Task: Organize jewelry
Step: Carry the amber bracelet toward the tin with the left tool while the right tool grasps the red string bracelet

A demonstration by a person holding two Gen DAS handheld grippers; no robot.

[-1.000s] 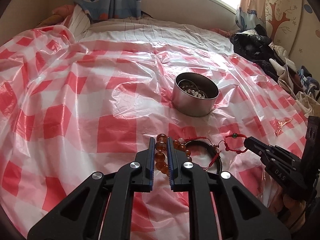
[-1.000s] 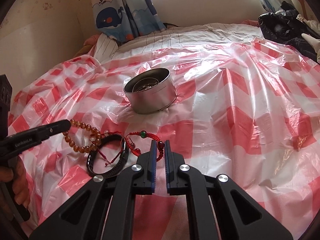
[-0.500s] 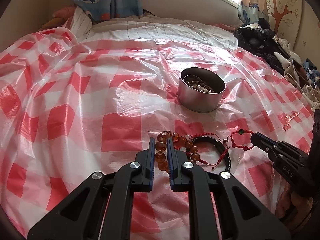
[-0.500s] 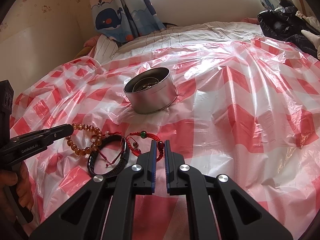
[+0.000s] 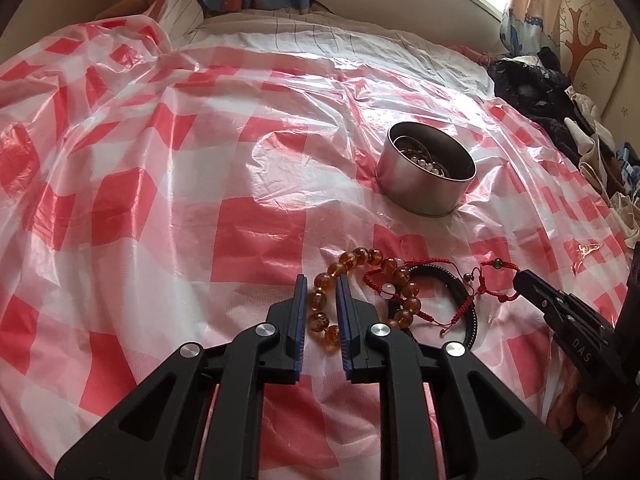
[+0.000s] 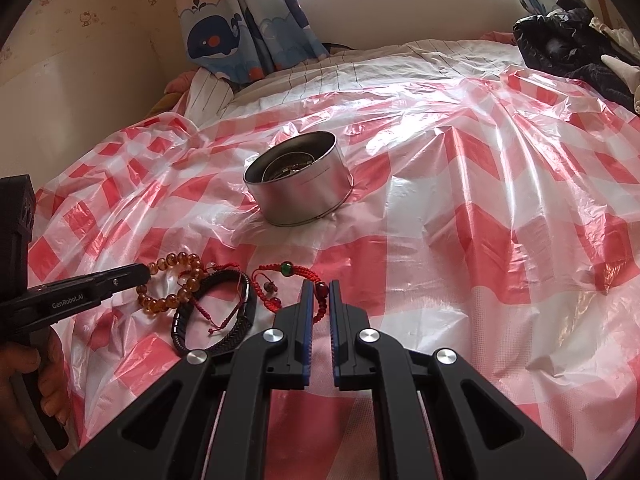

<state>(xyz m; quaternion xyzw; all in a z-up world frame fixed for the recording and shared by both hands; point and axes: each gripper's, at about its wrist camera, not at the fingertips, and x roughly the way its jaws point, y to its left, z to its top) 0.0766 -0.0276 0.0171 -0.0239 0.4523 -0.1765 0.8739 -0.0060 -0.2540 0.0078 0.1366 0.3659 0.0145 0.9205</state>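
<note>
Tongs of the right hand [image 6: 320, 283] sit nearest, pointing down at the bed, their jaws almost pressed together and pinching the red cord bracelet [image 6: 286, 269] at its near right side, where a dark red bead shows between the tips. The bracelet's green bead lies just beyond the tips.

Left of it lies a black braided bracelet [image 6: 230, 338] with a thin red string tangled across it. Touching that on the left is the amber bead bracelet [image 5: 354, 257]. The left tongs [image 5: 321, 280] straddle the left arc of the beads. Their jaws have just been opening and now stand slightly spread, with a few beads between them and a gap showing on both sides, so the pads are not pressing. A hand [image 6: 24, 364] grips the left tool's handle at the near left edge.

All three bracelets rest close together on a crinkled red-and-white checked plastic sheet [image 5: 256, 236] spread over the bed. Farther back, apart from them, a round metal tin [image 6: 304, 196] stands upright on the sheet with pale beads and other jewelry inside.

Beyond the sheet is a striped bedsheet [image 6: 360, 68]. A whale-print curtain [image 6: 216, 36] hangs at the far left, and dark clothes [image 6: 560, 44] are heaped at the far right.
</note>
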